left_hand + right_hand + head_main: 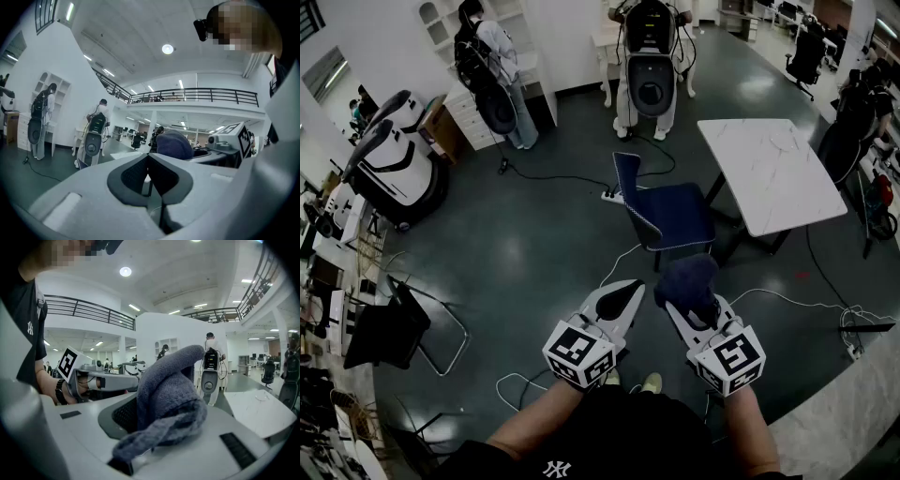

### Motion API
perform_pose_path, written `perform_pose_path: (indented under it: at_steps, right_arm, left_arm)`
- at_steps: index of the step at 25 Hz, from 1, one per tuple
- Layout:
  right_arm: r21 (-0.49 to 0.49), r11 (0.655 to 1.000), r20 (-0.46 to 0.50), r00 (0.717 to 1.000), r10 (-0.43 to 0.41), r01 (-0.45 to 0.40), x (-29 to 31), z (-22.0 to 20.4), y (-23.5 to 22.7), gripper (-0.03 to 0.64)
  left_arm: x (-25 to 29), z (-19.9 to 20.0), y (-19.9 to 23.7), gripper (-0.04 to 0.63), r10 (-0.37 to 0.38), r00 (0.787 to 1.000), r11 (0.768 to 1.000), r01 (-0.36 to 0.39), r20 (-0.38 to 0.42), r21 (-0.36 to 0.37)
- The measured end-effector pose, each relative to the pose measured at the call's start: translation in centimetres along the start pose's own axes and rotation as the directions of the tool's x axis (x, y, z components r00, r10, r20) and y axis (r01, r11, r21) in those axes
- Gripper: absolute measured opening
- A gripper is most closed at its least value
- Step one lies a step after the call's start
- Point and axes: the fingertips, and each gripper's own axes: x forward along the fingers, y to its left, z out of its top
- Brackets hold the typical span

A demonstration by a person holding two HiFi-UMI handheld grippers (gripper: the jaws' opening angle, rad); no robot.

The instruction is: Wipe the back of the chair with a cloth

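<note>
Your right gripper (688, 311) clamped on bunched dark-blue cloth (169, 392), left gripper (625, 292) jaws together, empty, blue chair (671, 215) ahead

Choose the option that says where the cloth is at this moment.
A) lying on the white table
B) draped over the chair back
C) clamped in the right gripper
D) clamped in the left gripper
C: the right gripper view shows the cloth pinched between the jaws of the right gripper, and the head view shows it held well short of the chair.
</note>
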Motion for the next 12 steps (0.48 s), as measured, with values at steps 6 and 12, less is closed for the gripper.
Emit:
perform_pose_path:
  at_steps: [6,12]
  right_arm:
    - [-0.001,1.000,0.002,1.000,-0.006,0.006,-0.8,-0.1,0.1,0.080]
    - [0.015,1.000,0.003,1.000,0.003,-0.003,-1.1,-0.5,0.7,0.080]
  left_arm:
    - [-0.1,-0.1,-0.9,0.009,-0.007,1.000,1.000,0.007,-0.001,0.001]
    - [-0.6,-0.4,-1.3,0.009,-0.009,1.000,1.000,0.009,-0.003,-0.002]
